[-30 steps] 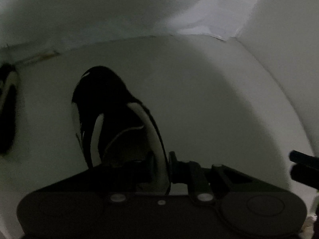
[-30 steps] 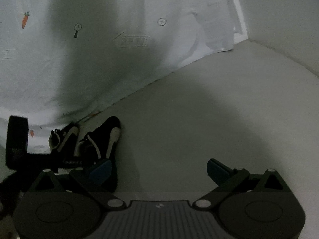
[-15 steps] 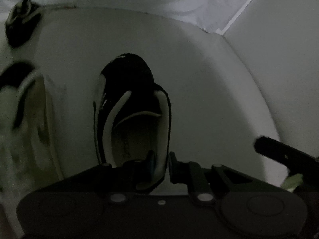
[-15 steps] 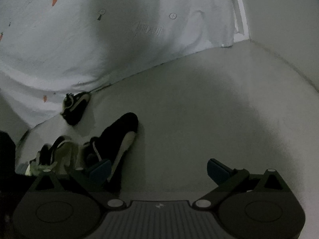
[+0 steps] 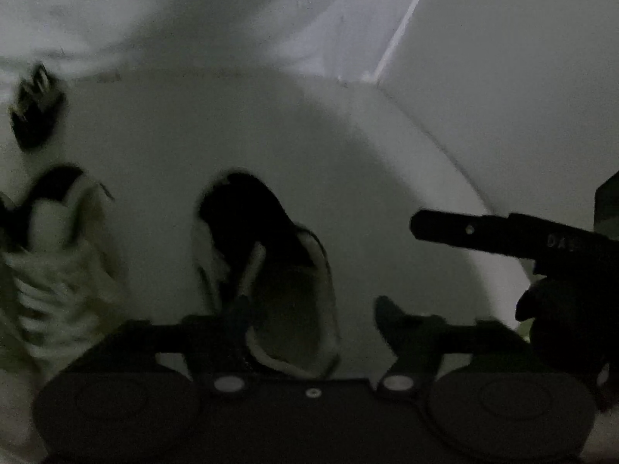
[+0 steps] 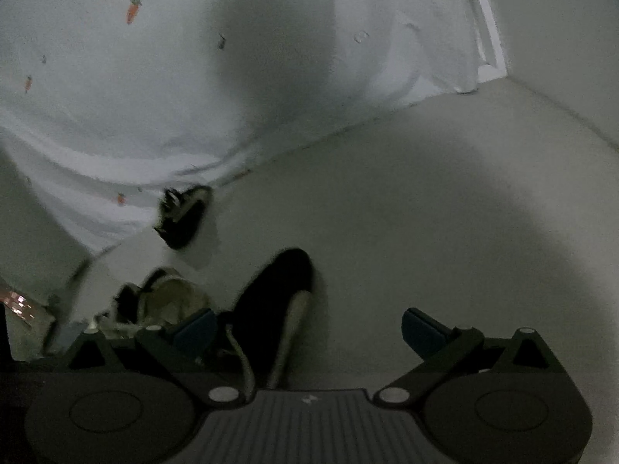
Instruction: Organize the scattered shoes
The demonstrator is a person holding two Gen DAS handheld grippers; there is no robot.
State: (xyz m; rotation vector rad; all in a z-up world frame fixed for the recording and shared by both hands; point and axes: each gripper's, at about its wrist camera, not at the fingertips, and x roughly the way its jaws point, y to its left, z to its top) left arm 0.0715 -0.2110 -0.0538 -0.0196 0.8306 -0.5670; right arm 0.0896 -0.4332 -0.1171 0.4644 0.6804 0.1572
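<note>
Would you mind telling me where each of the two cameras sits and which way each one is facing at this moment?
Left wrist: rides behind the open left gripper, facing down at the floor; the black shoe lies between its fingers, the right gripper enters at right.
Right wrist: rides behind the open right gripper, facing the floor and the carrot-print sheet.
Shared: the black shoe, the pale shoe and the far dark shoe.
</note>
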